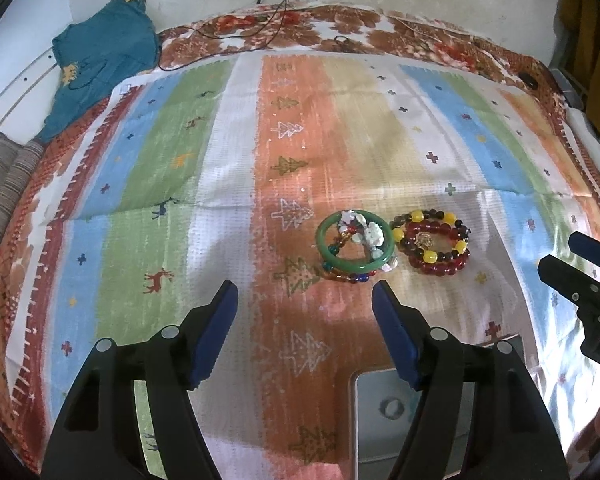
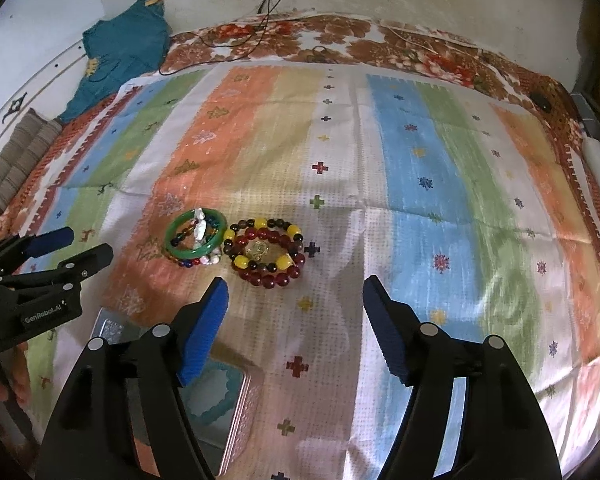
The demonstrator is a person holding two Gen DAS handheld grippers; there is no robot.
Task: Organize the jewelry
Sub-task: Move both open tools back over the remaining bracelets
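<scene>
A green bangle [image 1: 356,246] [image 2: 196,237] lies on the striped cloth over white and coloured bead strings. Beside it on the right lies a stack of red, yellow and dark bead bracelets [image 1: 436,248] [image 2: 270,255] with a gold charm inside. An open tin box [image 1: 396,412] [image 2: 220,396] sits near the front; in the right wrist view a turquoise scalloped ring shows inside it. My left gripper [image 1: 305,302] [image 2: 82,246] is open and empty, short of the bangle. My right gripper [image 2: 296,298] [image 1: 568,252] is open and empty, just in front of the bead bracelets.
The striped mat [image 1: 180,168] covers a floral bedspread [image 1: 340,28]. A teal garment [image 1: 100,60] and a striped cushion [image 1: 4,192] lie at the far left. Black cables [image 1: 276,8] run down the back wall.
</scene>
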